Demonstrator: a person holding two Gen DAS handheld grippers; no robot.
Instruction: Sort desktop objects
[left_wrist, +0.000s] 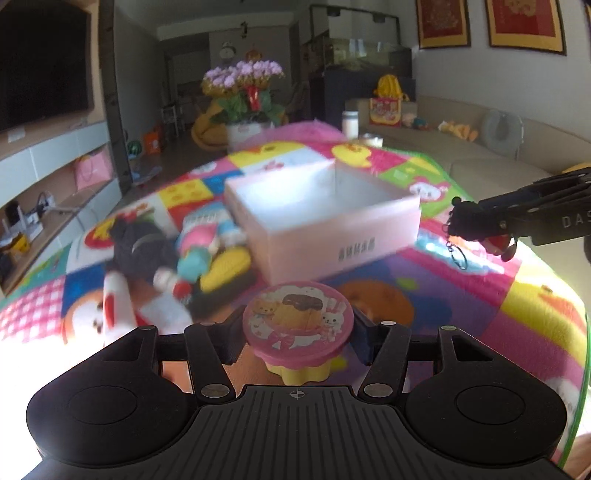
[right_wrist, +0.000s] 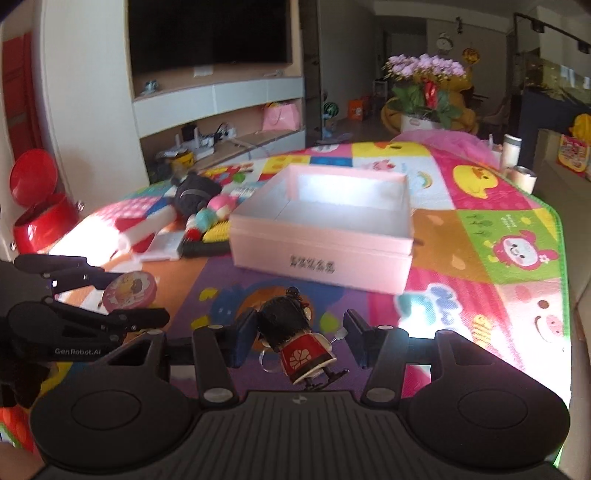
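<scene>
Pink cardboard made up the open box (left_wrist: 325, 218), which sat empty near the middle of the patchwork play mat (left_wrist: 461, 288), its printed front wall facing both cameras. In the left wrist view the left gripper (left_wrist: 297, 341) clasped a round pink-lidded container (left_wrist: 297, 325) with a yellow fluted base, the pads pressing its lid on either side, short of the box. That same view caught the right gripper (left_wrist: 476, 230) reaching in from the right edge with a dark figurine and a dangling key ring pinched at its tip, level with the box's right corner.

The right wrist view showed the figurine (right_wrist: 299, 343) up close: black hair, red dress, small dark feet, leaning between the fingers. The left pad touched its head, but whether the right pad pressed it I could not tell, since a gap showed on that side. Here the left gripper (right_wrist: 127, 295) appeared from the side, at the left edge, with the pink lid (right_wrist: 129, 290) between its fingers.

Left of the box lay a heap of toys (right_wrist: 207, 218), blurred in the left view and sharper in the right: something dark, a pastel plush, a yellow block. Only the right view showed a red bin (right_wrist: 37, 210) by the wall. Both showed the potted purple flowers (left_wrist: 243, 92) beyond the mat.
</scene>
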